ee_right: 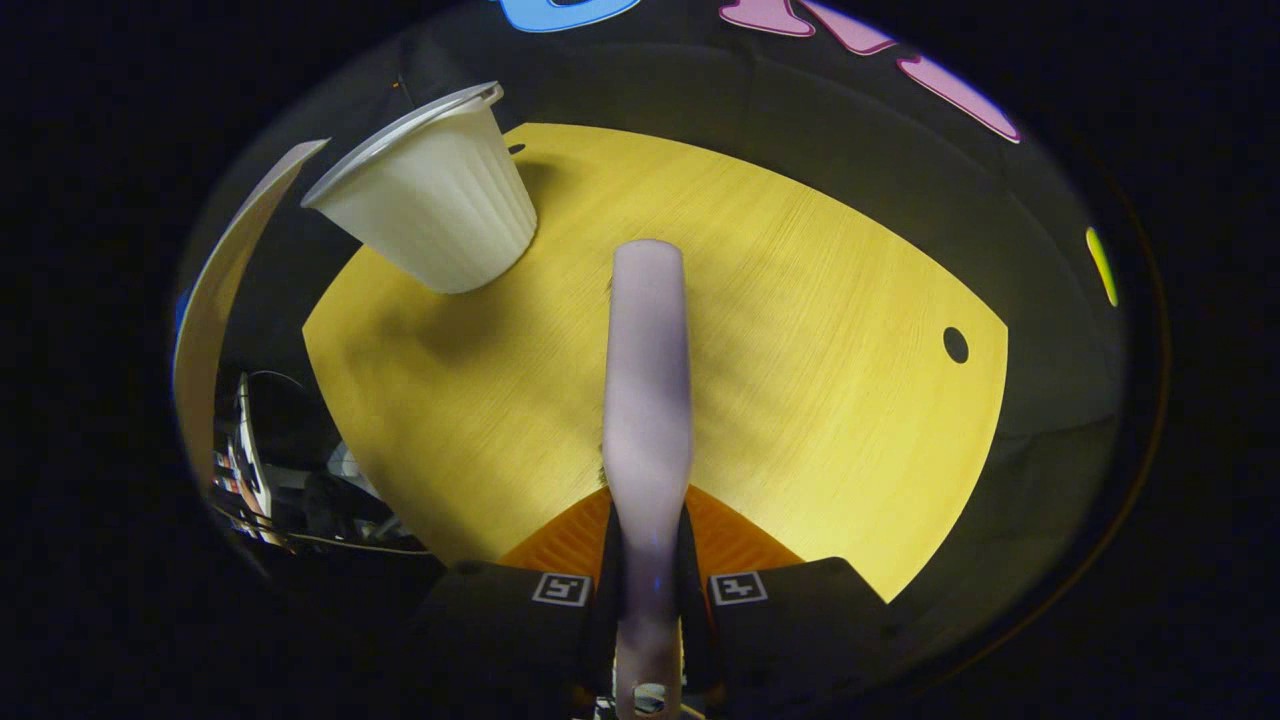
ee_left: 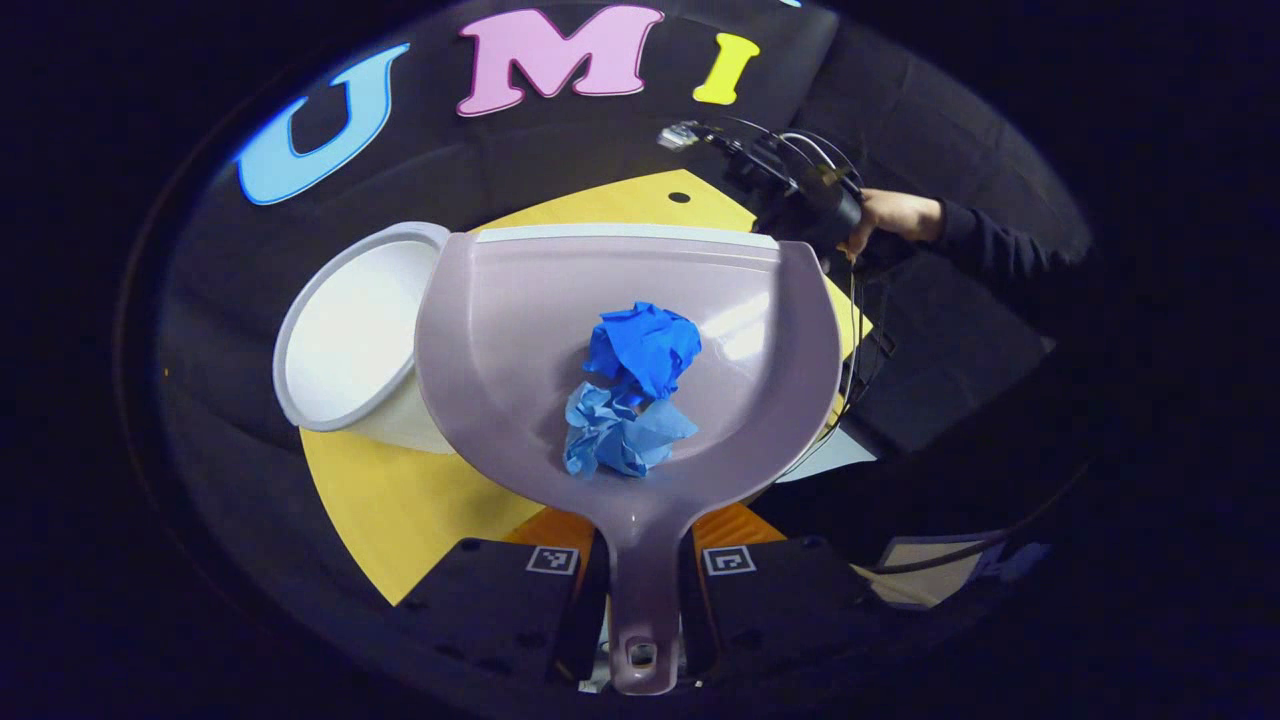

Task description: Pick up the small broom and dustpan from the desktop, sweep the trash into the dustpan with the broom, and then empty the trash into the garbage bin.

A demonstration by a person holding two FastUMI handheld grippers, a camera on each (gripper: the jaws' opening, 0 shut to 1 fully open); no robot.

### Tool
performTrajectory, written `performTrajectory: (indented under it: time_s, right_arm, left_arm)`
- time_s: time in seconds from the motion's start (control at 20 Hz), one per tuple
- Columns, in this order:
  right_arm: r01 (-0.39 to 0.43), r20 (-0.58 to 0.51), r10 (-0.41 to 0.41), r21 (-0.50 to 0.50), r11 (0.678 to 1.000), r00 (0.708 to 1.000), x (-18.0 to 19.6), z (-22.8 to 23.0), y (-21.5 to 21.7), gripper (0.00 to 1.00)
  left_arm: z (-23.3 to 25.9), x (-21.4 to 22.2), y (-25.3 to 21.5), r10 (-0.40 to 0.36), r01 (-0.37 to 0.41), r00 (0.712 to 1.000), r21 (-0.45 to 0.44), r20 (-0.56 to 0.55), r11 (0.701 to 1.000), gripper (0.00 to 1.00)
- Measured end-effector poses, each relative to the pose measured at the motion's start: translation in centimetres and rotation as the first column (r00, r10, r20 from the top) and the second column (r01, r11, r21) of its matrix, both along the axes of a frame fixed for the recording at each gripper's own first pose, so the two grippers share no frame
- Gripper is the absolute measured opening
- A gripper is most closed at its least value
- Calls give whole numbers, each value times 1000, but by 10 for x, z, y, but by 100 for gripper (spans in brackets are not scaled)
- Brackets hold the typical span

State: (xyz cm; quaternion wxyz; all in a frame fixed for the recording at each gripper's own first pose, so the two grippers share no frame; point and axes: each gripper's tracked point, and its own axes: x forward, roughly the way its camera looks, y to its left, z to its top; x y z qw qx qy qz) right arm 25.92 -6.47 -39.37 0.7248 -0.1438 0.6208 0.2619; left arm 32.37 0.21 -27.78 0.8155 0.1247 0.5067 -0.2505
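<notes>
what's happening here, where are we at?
A person works two handheld tools. The left tool is shut on the dustpan handle; two crumpled blue wads lie in the pan, held beside the white bin and not yet tipped in. The right tool grips the broom above the yellow desktop.

We see the dustpan (ee_left: 520, 330) as smooth, glossy plastic that catches a bright highlight. In it lie two wads of crumpled blue paper (ee_left: 632, 385), matt and creased. The garbage bin (ee_right: 440, 205) looks like matt white plastic with fine ribs down its wall. The table (ee_right: 820, 380) shows a yellow wood grain, faintly satin. The broom handle (ee_right: 648, 390) looks like smooth plastic.
</notes>
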Motion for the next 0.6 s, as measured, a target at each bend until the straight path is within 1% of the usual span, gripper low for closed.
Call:
performTrajectory:
  time_s: [0.1, 0.2, 0.25, 0.35, 0.45, 0.5, 0.55, 0.6]
  right_arm:
    - [14, 7, -14, 27, 1000, 1000, -1, -7, -4, 29]
    - [25, 4, -25, 47, 999, 1000, -2, -16, -8, 29]
    - [35, 2, -35, 53, 998, 999, -2, -19, -10, 29]
    - [59, -2, -59, 66, 996, 998, -3, -22, -9, 29]
    - [89, -5, -89, 75, 993, 996, -5, -23, -10, 29]
    - [102, -5, -102, 79, 992, 995, -6, -24, -11, 29]
    - [112, -2, -112, 83, 990, 994, -7, -24, -12, 29]
    - [119, -1, -119, 86, 989, 993, -8, -23, -12, 29]
  left_arm:
    - [16, 7, 9, 75, -74, 997, -21, 16, 997, 29]
    - [25, 21, 31, 145, -145, 988, 11, 53, 989, 29]
    - [24, 29, 37, 167, -171, 983, 40, 78, 985, 29]
    - [23, 47, 58, 196, -204, 976, 98, 92, 974, 29]
    - [20, 58, 71, 220, -227, 973, 143, 67, 963, 29]
    - [18, 62, 74, 217, -223, 975, 175, 49, 959, 29]
    - [16, 68, 73, 238, -240, 971, 206, 35, 949, 29]
    - [12, 71, 67, 239, -237, 971, 231, 17, 944, 29]
